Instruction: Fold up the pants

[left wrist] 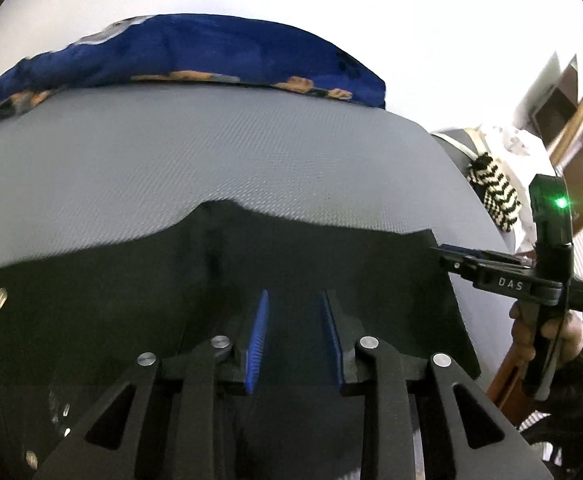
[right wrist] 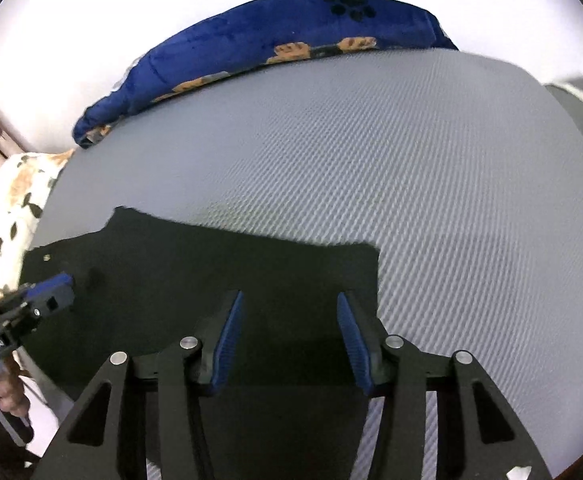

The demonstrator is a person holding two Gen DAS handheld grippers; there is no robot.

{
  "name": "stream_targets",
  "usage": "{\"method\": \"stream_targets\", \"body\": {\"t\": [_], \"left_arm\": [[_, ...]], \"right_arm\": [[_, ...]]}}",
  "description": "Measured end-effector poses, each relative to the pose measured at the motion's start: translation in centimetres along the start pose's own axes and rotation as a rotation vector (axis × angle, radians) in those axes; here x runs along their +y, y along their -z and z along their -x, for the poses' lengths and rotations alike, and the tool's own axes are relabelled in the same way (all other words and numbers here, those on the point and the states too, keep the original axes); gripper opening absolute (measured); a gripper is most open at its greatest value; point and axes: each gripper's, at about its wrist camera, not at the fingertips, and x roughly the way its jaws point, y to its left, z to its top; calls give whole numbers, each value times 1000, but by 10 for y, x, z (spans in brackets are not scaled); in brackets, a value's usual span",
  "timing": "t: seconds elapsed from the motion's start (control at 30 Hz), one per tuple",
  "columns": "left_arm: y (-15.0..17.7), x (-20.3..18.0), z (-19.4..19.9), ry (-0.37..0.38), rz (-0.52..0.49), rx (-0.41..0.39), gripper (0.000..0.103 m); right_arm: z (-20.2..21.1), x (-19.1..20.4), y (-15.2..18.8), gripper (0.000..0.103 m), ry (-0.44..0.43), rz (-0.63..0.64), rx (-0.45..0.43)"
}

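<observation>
Black pants point(left wrist: 139, 280) lie flat on a grey textured mat point(left wrist: 211, 152); they also show in the right wrist view point(right wrist: 195, 268). My left gripper point(left wrist: 294, 300) hovers over the pants, jaws open with nothing between the blue pads. My right gripper point(right wrist: 289, 304) is open too, over the pants near their right edge. The right gripper also shows in the left wrist view point(left wrist: 451, 256) at the pants' right corner. The left gripper shows in the right wrist view point(right wrist: 57, 290) at the left side of the pants.
A blue blanket with paw prints point(left wrist: 195, 56) lies along the mat's far edge, seen also in the right wrist view point(right wrist: 291, 36). A floral cloth point(right wrist: 15, 208) lies left of the mat. A black-and-white knitted item point(left wrist: 495, 192) and wooden furniture point(left wrist: 575, 128) are at the right.
</observation>
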Motion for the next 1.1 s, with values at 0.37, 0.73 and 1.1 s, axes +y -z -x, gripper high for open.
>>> {"method": "stream_targets", "body": {"t": [0.37,0.73,1.1], "left_arm": [[-14,12,-57,-73,-9,87,28],[-1,0,-34,-168,-26,70,48],[24,-2,17,-330,-79,24,48]], "right_arm": [[-15,-12,-7,43,2,-7,19],[6,-8,21,43,-19,-41,55],[19,23,67,44,-76,-9,142]]}}
